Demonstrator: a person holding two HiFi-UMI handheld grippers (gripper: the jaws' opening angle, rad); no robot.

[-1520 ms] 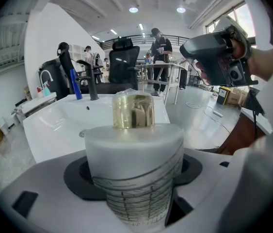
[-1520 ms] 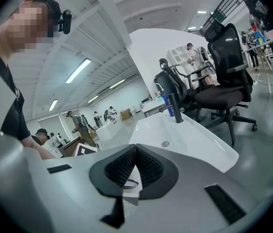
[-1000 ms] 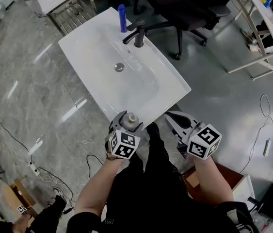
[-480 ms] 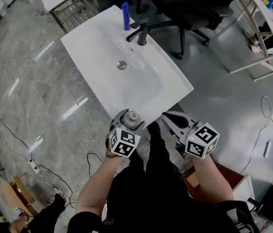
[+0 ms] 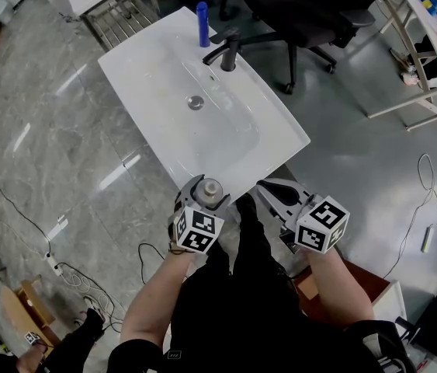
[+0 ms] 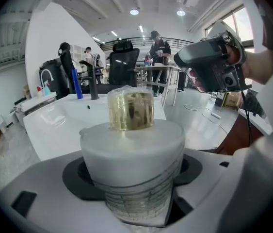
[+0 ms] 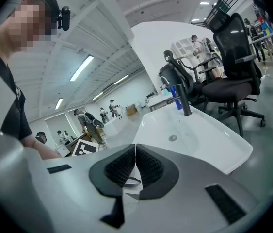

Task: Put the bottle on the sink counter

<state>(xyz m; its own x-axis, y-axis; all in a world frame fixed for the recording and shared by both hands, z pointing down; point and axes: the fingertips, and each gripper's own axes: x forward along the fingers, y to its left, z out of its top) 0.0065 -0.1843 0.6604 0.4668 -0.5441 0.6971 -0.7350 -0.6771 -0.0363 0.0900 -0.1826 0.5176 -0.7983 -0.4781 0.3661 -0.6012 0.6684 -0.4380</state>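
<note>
My left gripper (image 5: 205, 193) is shut on a white bottle (image 6: 132, 152) with a clear amber cap (image 6: 131, 110); the bottle (image 5: 209, 190) stands upright between the jaws, just short of the near edge of the white sink counter (image 5: 279, 127). In the left gripper view the bottle fills the centre, with the sink counter (image 6: 44, 125) behind it. My right gripper (image 5: 274, 193) is beside it, to the right, shut with nothing between its black pads (image 7: 148, 166). The right gripper view shows the sink counter (image 7: 223, 144) ahead.
A black faucet (image 5: 227, 51) and a blue upright bottle (image 5: 202, 22) stand at the sink's far edge, with the drain (image 5: 195, 102) in the basin. A black office chair (image 5: 296, 14) stands beyond the sink. Cables (image 5: 63, 270) lie on the grey floor at left.
Both grippers have stayed almost where they were. The view has shifted slightly, so the sink sits a little lower and to the right in the picture.
</note>
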